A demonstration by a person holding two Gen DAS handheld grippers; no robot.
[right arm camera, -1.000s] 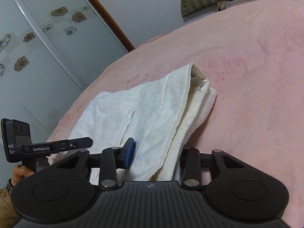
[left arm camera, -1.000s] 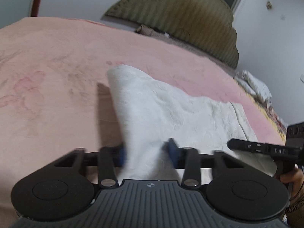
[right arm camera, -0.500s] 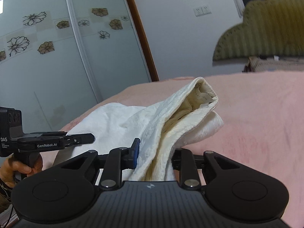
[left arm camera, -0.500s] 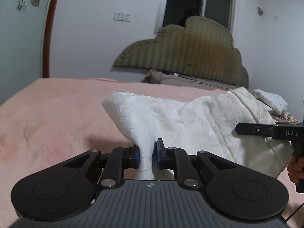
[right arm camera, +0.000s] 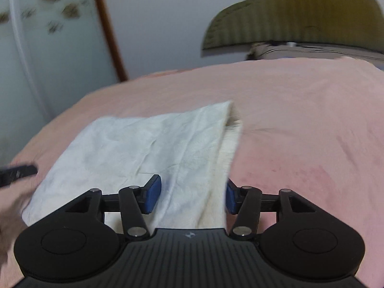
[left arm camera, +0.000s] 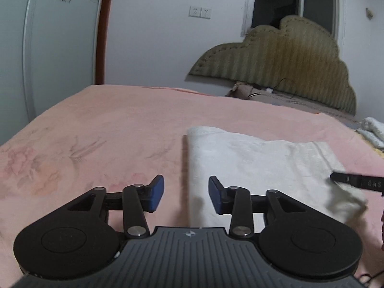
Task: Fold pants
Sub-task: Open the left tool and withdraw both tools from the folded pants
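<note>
The white pants point(left arm camera: 259, 165) lie folded flat on the pink bedspread point(left arm camera: 108, 139). My left gripper point(left arm camera: 186, 196) is open at the folded bundle's near left edge, with the cloth edge between the blue pads point(left arm camera: 157, 193) but untouched. In the right wrist view the pants point(right arm camera: 148, 148) lie flat, their stacked layers showing at the right edge. My right gripper point(right arm camera: 192, 195) is open around the near right edge of the bundle, and nothing is held. The tip of the right gripper shows in the left wrist view point(left arm camera: 357, 182).
A padded olive headboard point(left arm camera: 283, 72) stands at the far end of the bed. More white cloth point(left arm camera: 372, 132) lies at the bed's right edge. A glass wardrobe door point(left arm camera: 60, 48) with flower decals stands to the left. The other hand and gripper point(right arm camera: 14, 175) are at the bundle's left.
Both grippers held the pants lifted half a second ago. Now both have opened and the pants lie folded flat on the bed.
</note>
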